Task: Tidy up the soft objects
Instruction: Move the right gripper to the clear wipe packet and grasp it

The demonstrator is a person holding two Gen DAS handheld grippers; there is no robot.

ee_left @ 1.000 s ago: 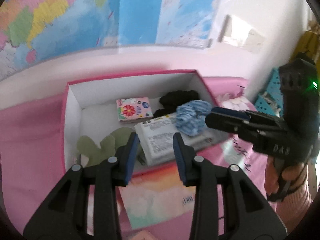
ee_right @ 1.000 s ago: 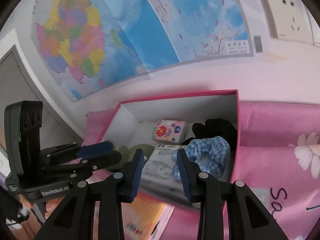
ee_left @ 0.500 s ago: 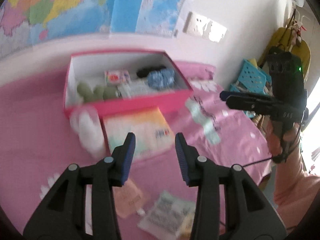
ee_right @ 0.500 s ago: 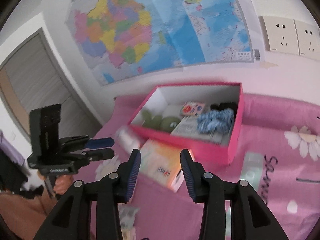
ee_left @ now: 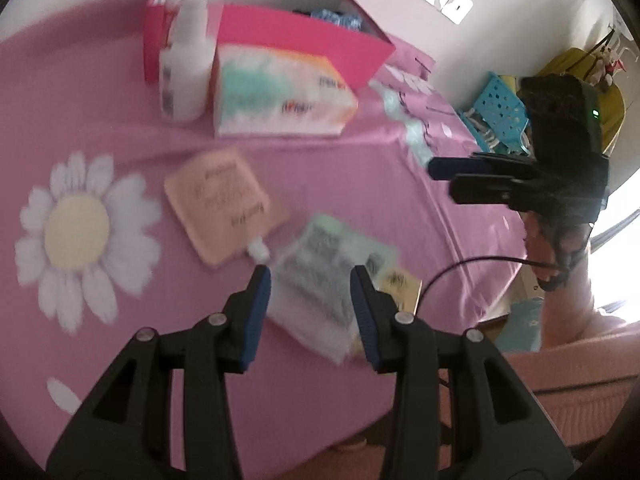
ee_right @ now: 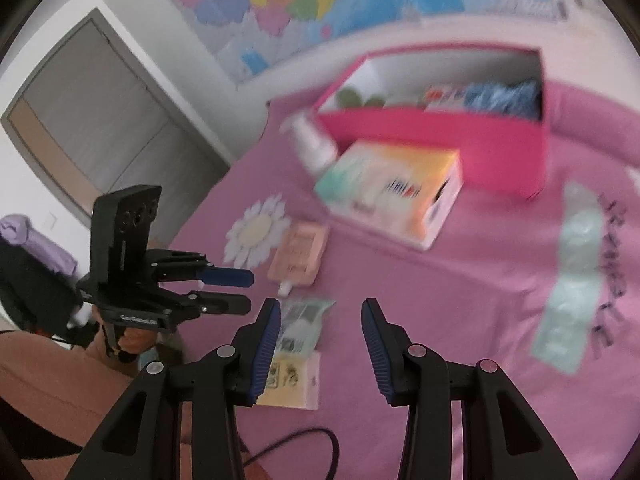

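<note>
A pink box (ee_left: 304, 36) (ee_right: 432, 148) at the back of the pink cloth holds a blue scrunchie (ee_right: 500, 96), green soft pieces (ee_right: 356, 98) and small packs. My left gripper (ee_left: 312, 300) is open and empty, just above a clear green-edged packet (ee_left: 332, 264) that also shows in the right wrist view (ee_right: 300, 324). A peach pouch (ee_left: 222, 204) (ee_right: 298, 254) lies left of it. My right gripper (ee_right: 320, 340) is open and empty over the cloth; it shows in the left wrist view (ee_left: 460, 178).
A tissue box (ee_left: 280, 96) (ee_right: 392, 192) and a white bottle (ee_left: 184, 60) (ee_right: 314, 146) stand in front of the pink box. A pale green strip packet (ee_right: 572, 276) lies at the right. A yellow card (ee_right: 292, 380) lies under the clear packet near the table's edge.
Both grippers pulled back from the pink box toward the near edge of the table and tilted down. The left now hovers over the clear packet. Both stay open.
</note>
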